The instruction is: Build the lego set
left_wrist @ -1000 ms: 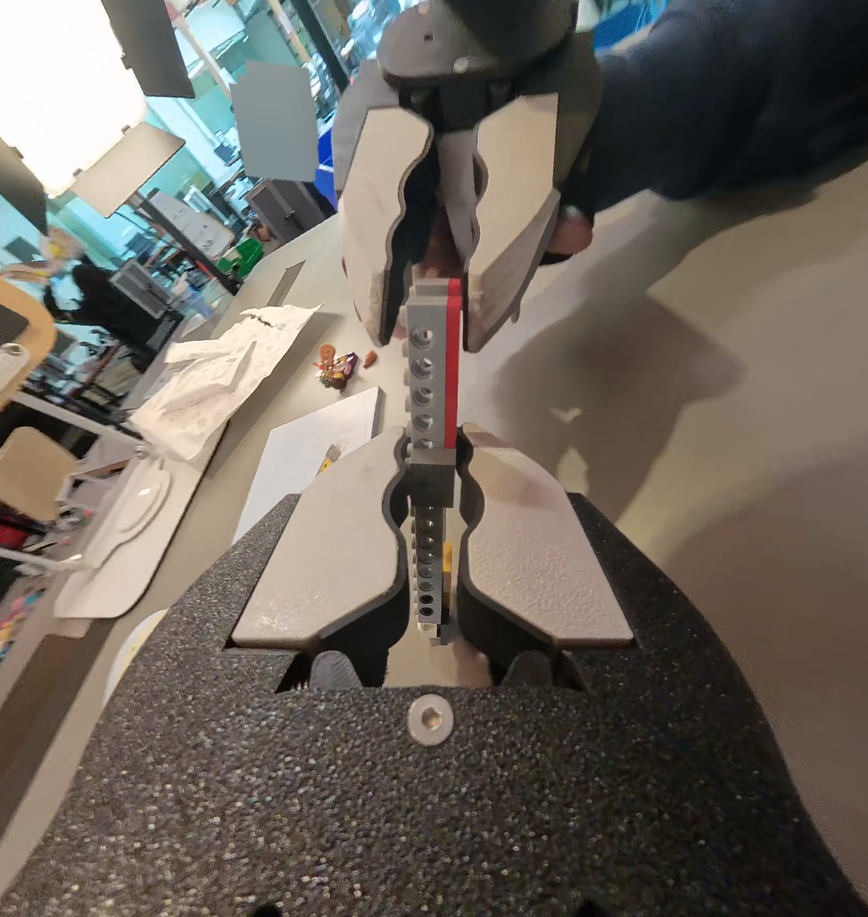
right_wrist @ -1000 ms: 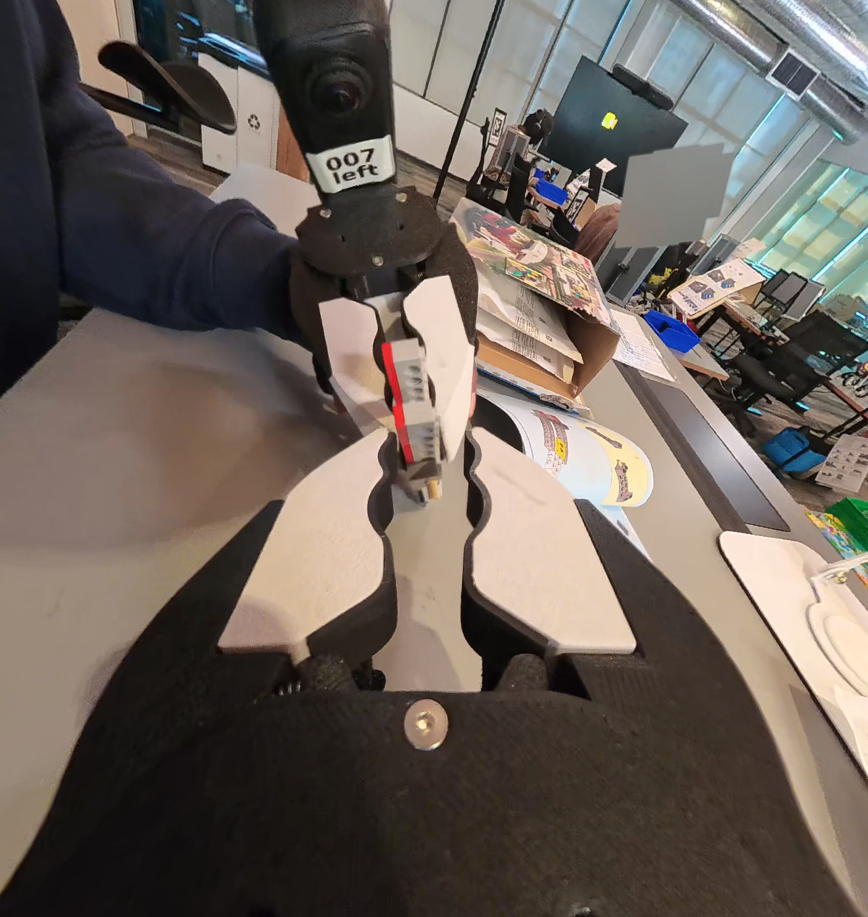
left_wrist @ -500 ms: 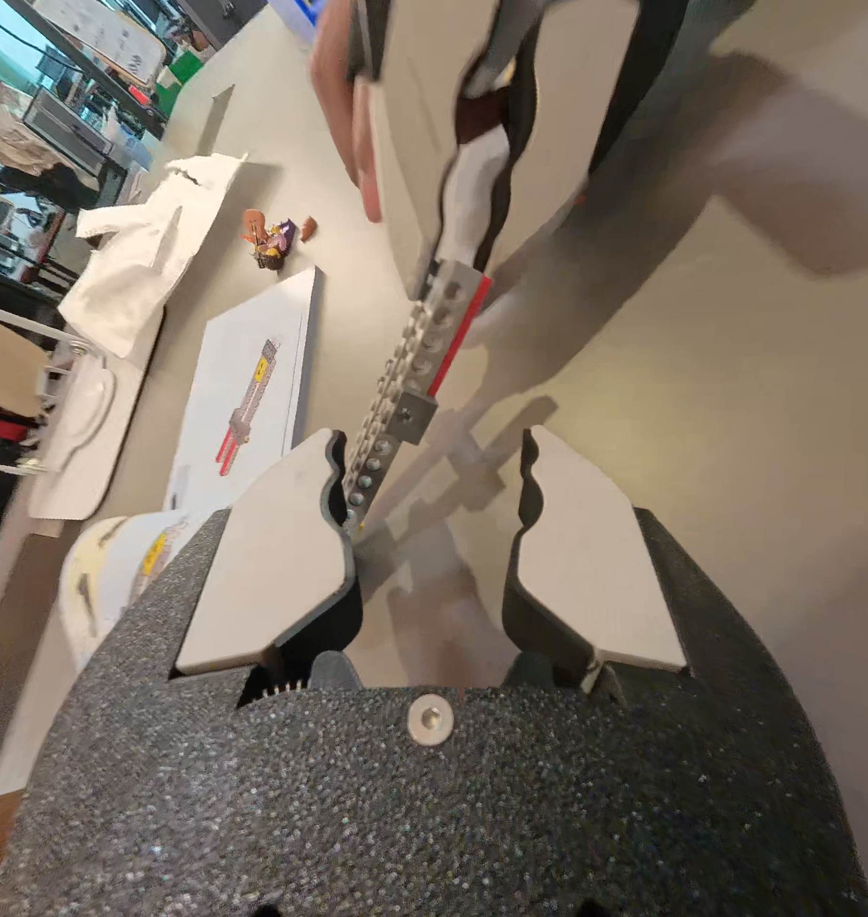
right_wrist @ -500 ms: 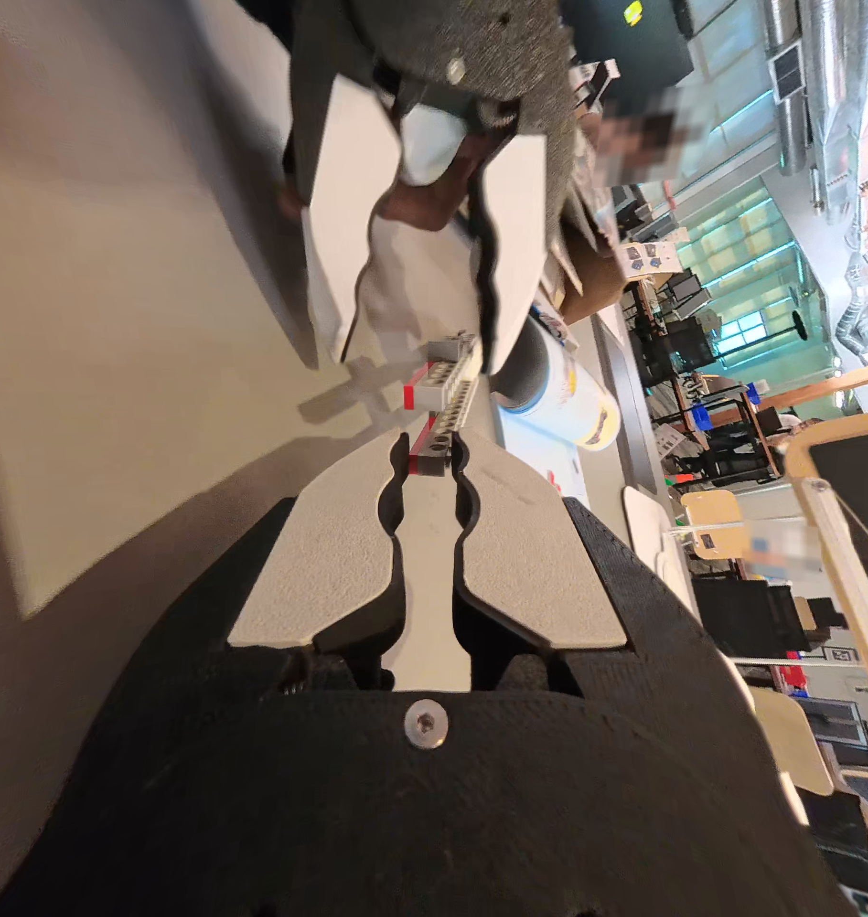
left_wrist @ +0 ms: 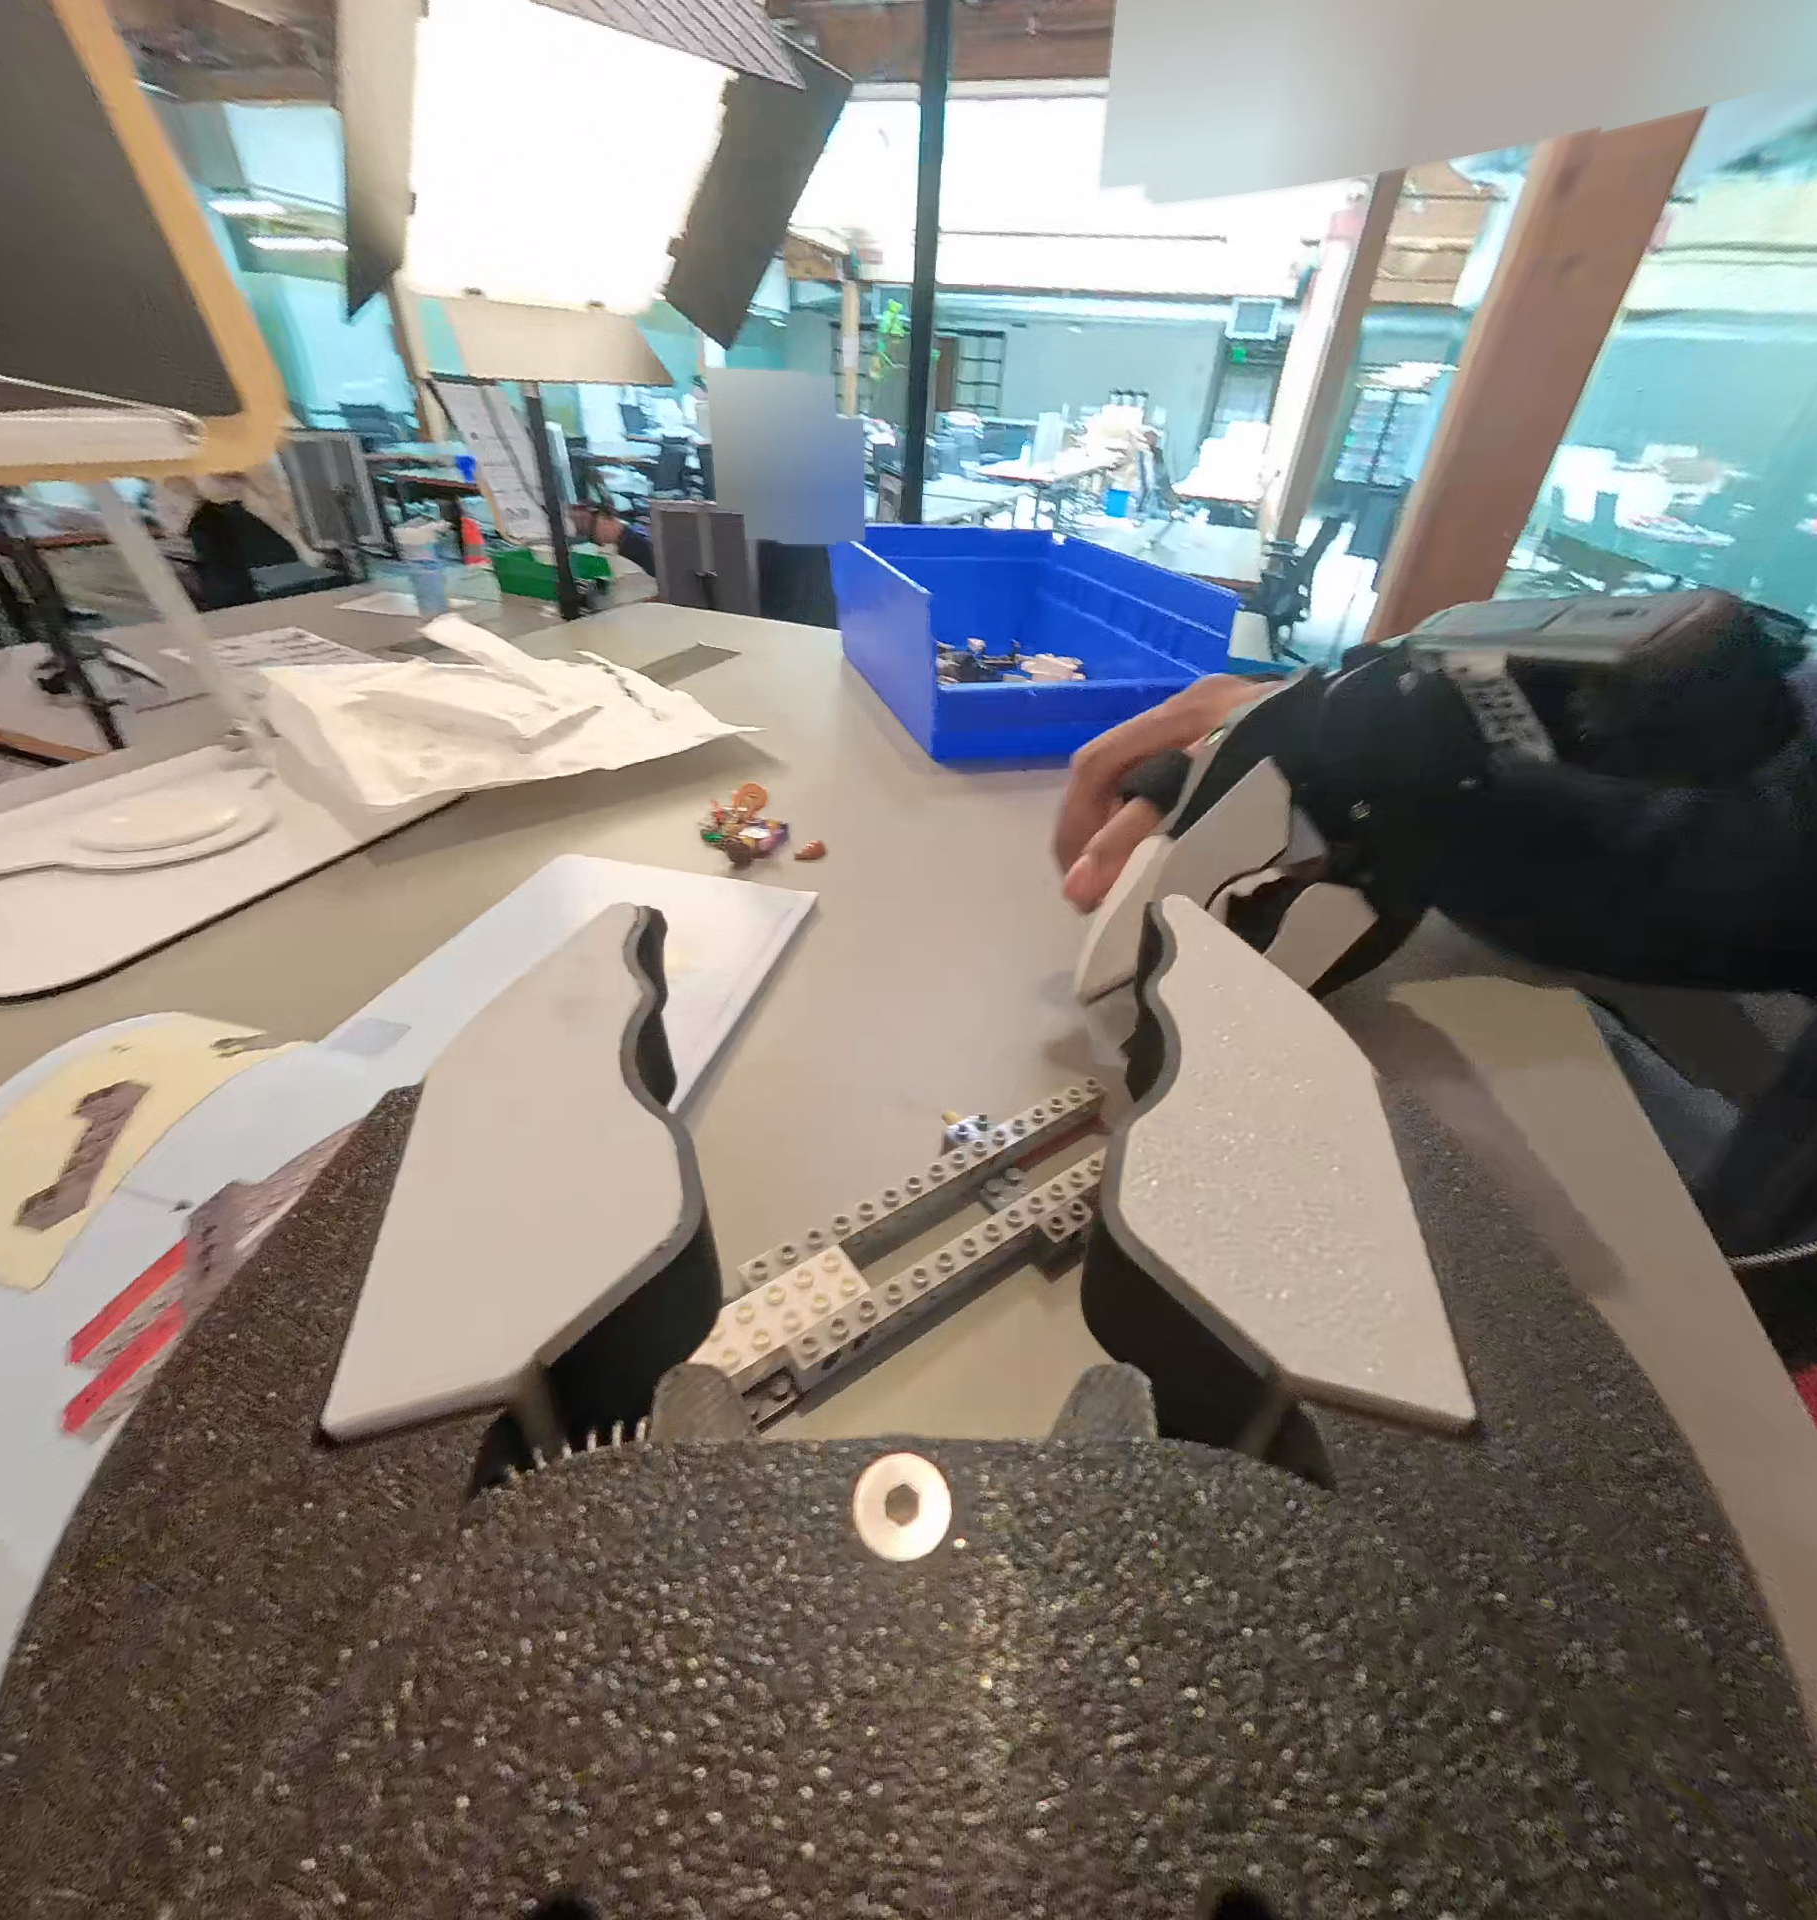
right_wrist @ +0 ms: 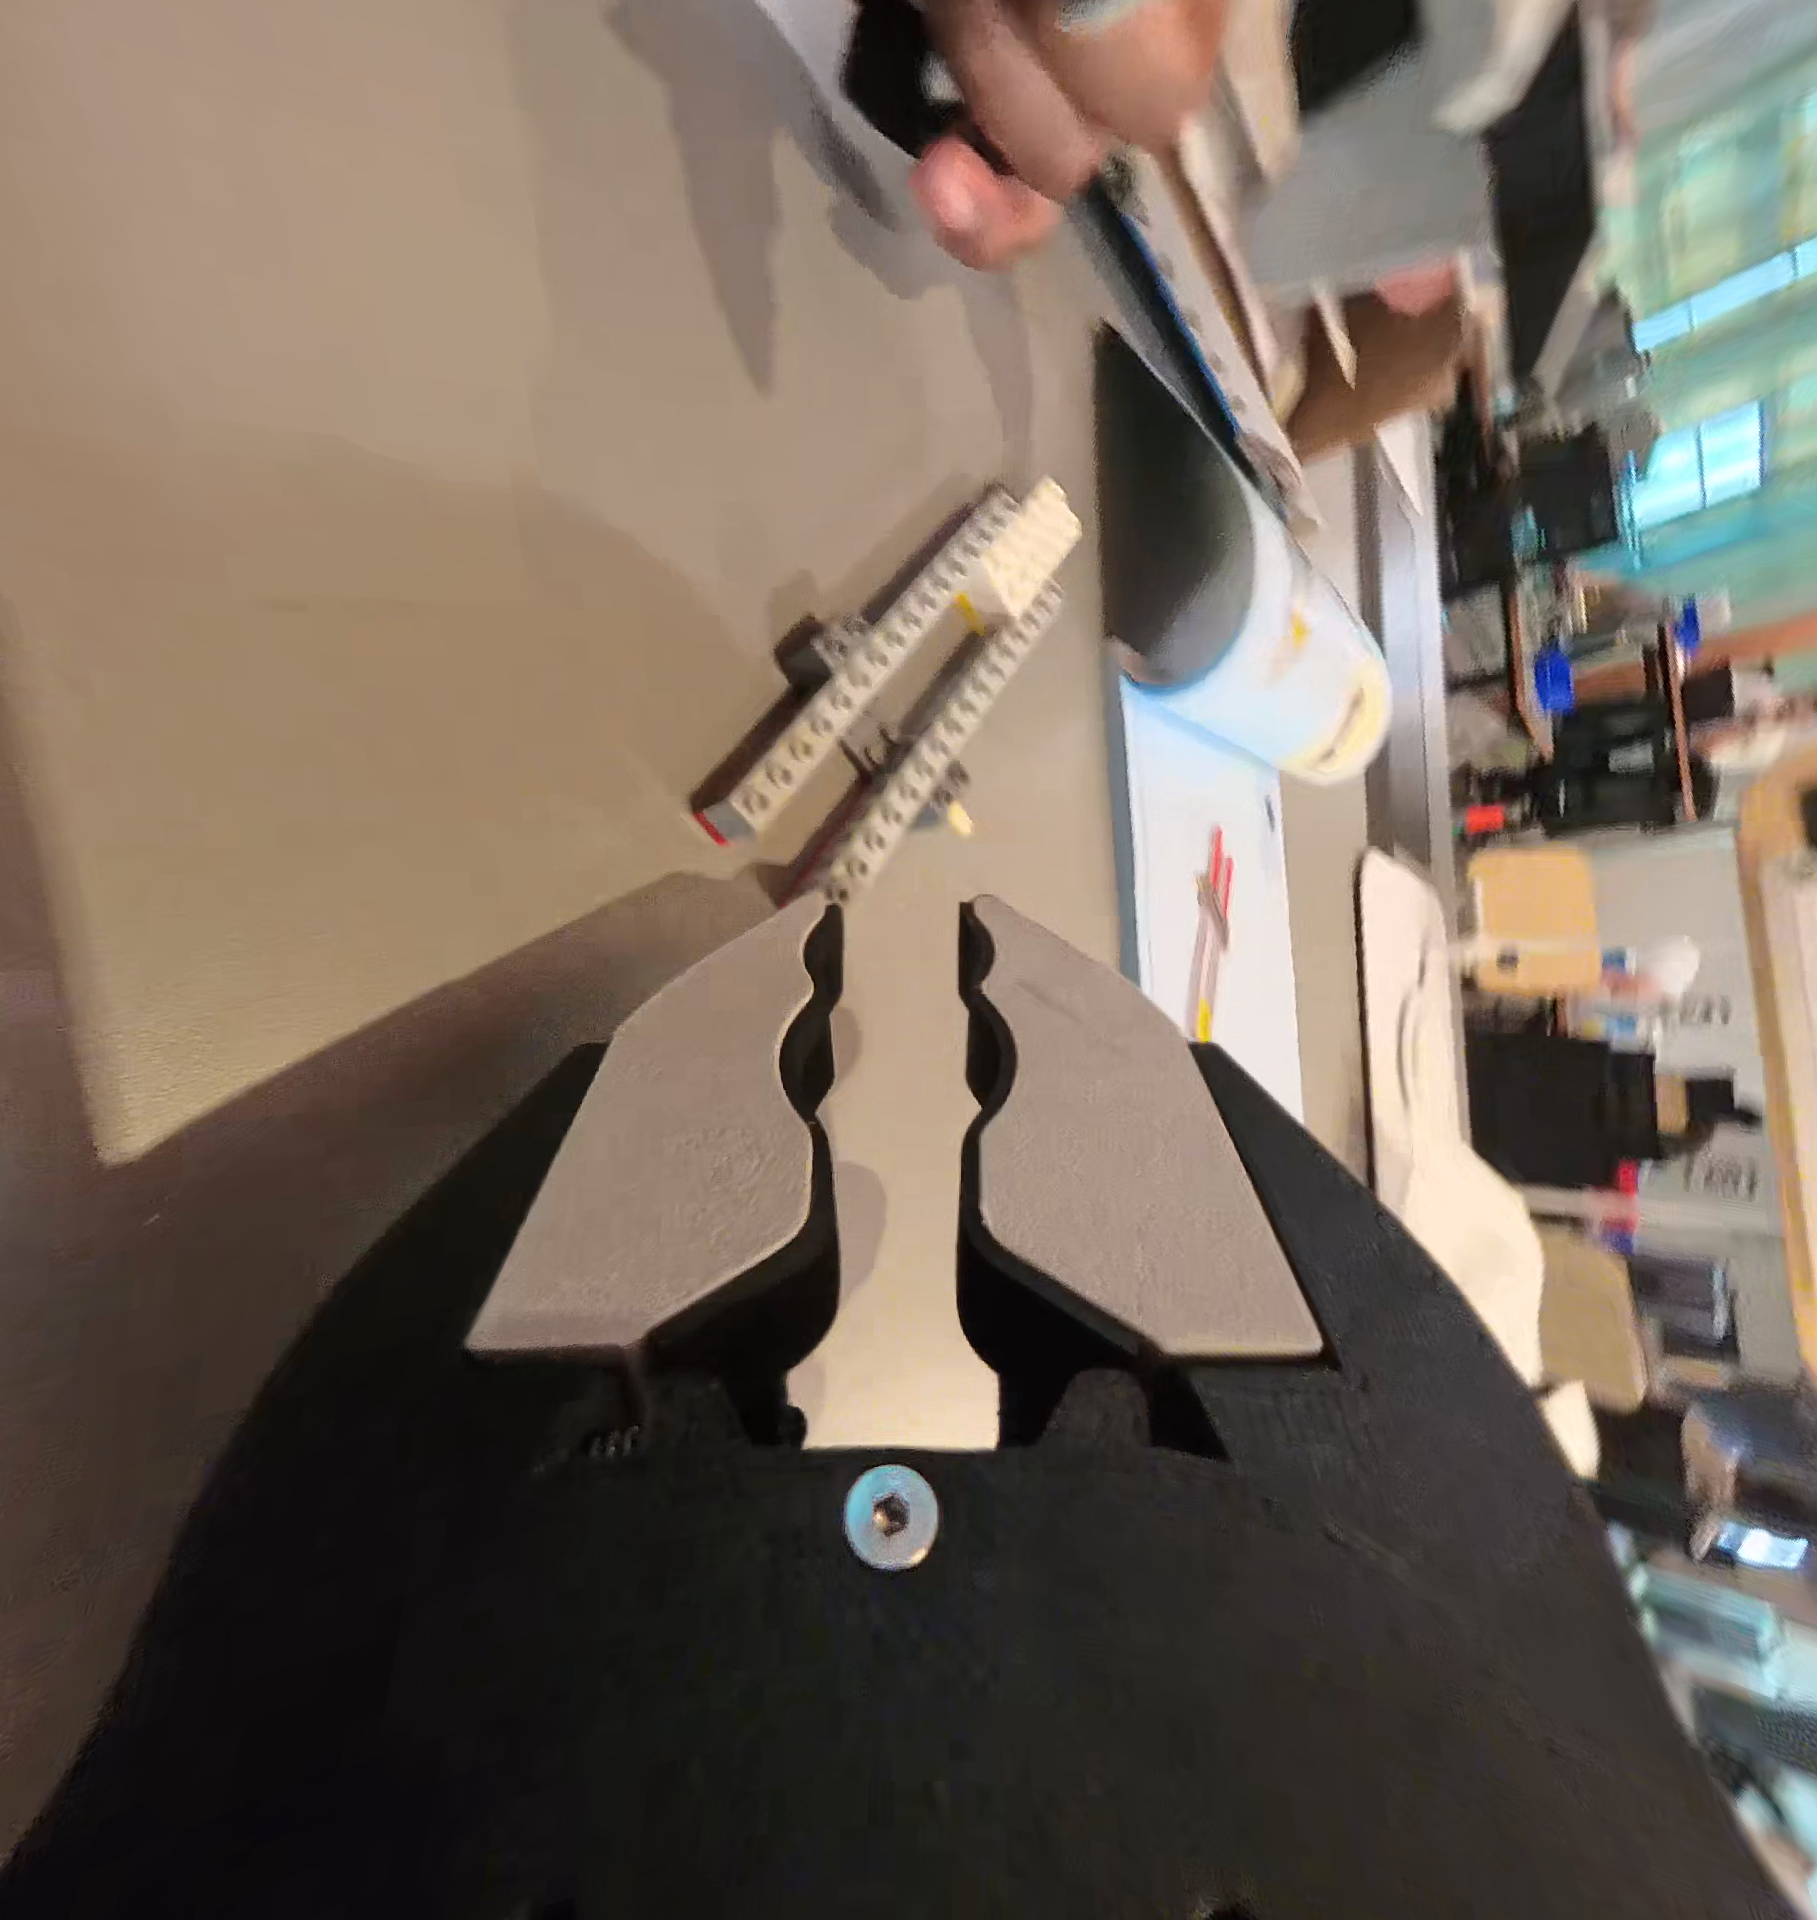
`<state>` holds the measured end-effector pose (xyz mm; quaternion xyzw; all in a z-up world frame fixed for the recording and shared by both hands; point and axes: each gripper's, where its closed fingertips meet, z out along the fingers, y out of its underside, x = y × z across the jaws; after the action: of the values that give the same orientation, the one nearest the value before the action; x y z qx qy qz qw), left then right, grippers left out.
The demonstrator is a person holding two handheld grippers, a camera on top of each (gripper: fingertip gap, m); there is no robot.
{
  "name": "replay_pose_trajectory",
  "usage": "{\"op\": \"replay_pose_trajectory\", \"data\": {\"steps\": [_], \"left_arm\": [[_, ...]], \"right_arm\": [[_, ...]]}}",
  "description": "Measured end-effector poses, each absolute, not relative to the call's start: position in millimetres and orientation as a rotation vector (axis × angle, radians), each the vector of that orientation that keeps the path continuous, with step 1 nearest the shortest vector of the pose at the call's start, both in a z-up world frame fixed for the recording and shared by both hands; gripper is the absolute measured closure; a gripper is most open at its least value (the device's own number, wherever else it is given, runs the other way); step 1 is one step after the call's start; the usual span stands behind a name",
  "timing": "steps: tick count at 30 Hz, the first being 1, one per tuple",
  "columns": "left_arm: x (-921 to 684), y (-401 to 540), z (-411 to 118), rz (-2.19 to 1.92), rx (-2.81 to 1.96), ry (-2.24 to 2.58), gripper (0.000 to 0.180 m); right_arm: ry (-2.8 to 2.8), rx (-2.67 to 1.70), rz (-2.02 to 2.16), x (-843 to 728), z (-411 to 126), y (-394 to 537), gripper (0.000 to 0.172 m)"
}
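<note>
A long grey brick assembly (left_wrist: 925, 1236) with two parallel studded beams, a white plate at one end and red edges lies flat on the beige table (left_wrist: 935, 935). My left gripper (left_wrist: 899, 925) is wide open and empty, with the assembly on the table below, between its fingers. My right gripper (right_wrist: 899, 906) is slightly open and empty. The near end of the assembly (right_wrist: 883, 707) lies just beyond its left fingertip, not between the pads. One of its fingers (left_wrist: 1231, 842) shows at the right of the left wrist view, close to the assembly's far end.
A blue bin (left_wrist: 1029, 717) with small parts stands at the back. Crumpled white paper (left_wrist: 468, 707), a white tray (left_wrist: 104, 862), a small pile of coloured pieces (left_wrist: 743, 831) and an instruction sheet (left_wrist: 717, 966) lie to the left. A curled booklet (right_wrist: 1268, 665) lies beside the assembly. About 15 cm separates my left fingertips from my right.
A second ago both grippers were shut on the assembly in the air. The left opened first, then the right let go. The assembly now lies on the table and both grippers have drawn back.
</note>
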<state>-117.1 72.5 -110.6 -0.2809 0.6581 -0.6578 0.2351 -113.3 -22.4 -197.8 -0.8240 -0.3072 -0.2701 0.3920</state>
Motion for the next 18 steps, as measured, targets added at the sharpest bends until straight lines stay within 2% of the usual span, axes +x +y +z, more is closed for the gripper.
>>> {"op": "replay_pose_trajectory", "data": {"steps": [5,11,18], "left_arm": [[-116,100,-110,-1.786,-0.827,1.724,0.106],[-116,108,-123,-1.729,-0.847,1.775,0.11],[-114,94,-127,-1.714,-0.831,1.831,0.112]], "right_arm": [[-0.252,-2.284,-0.719,-78,-180,-109,0.145],[0.307,-2.367,-0.532,-54,-190,-230,0.145],[0.325,-2.365,-0.301,-47,-205,-201,0.15]]}}
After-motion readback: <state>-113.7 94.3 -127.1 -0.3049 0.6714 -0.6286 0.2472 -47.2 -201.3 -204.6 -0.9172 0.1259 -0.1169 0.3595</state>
